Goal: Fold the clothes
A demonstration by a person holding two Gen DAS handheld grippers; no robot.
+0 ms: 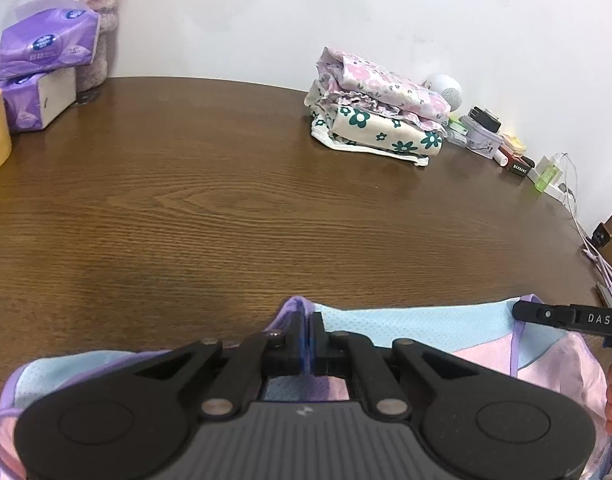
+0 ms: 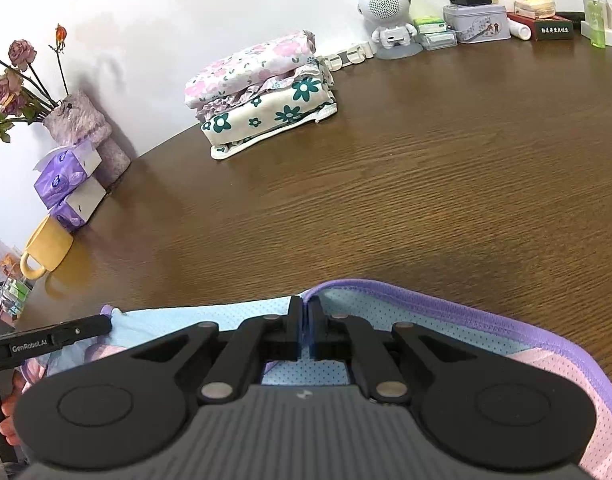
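The garment (image 2: 485,344) is light-blue mesh with pale pink panels and purple piping — it lies at the near edge of the brown wooden surface (image 1: 226,208), bunched under both claws. The left claw (image 1: 309,334) is pinched tight on a purple-edged fold; the right claw (image 2: 304,322) is likewise clamped on the blue mesh by the piping. Farther back sits a stack of folded floral clothes (image 2: 266,96). A yellow mug (image 2: 50,250) stands by purple tissue packs (image 2: 68,184) — its contents cannot be seen.
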